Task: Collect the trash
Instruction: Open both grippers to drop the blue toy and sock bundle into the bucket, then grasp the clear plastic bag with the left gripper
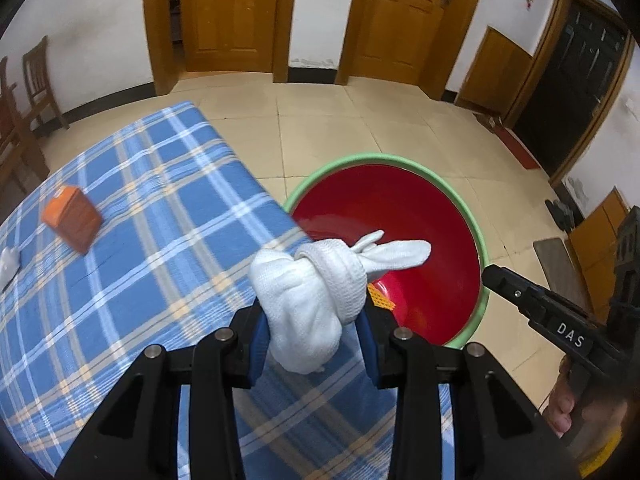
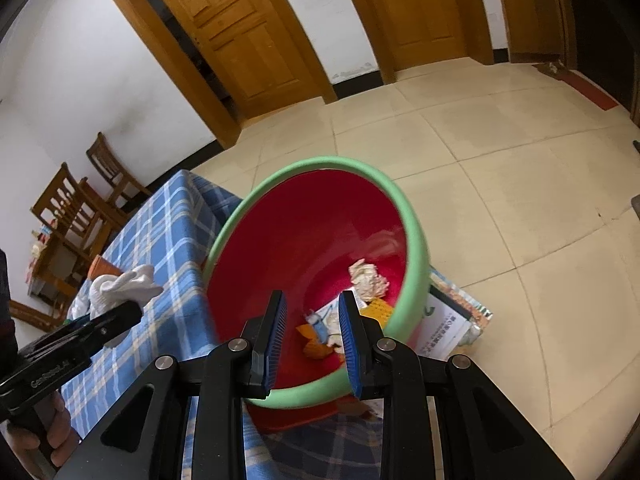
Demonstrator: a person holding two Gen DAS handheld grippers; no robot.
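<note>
- The left gripper has its blue pads pressed in on a knotted white cloth bundle, jaws narrowed down to the bundle's width; its loose tail sticks forward past the fingertips.
- The right gripper holds nothing: its ribbed blue pads stand a modest gap apart with only air between them.
- The bundle hangs over the table's edge, its tail already reaching out above the near rim of the bin, a red tub with a green lip that stands on the floor tight against the table.
- The right gripper looks straight down into that bin, where crumpled paper and orange and white scraps already lie at the bottom.
- Further back on the blue plaid tablecloth sits an orange-brown carton, and a scrap of something white shows at the far left edge; both look like trash yet to be gathered.
- My read: this is the carry-and-drop step for the bundle. Next, the left hand needs to bring it fully past the rim and over the red hollow, then spread its jaws so the cloth falls in rather than snagging on the lip or the tablecloth.
</note>
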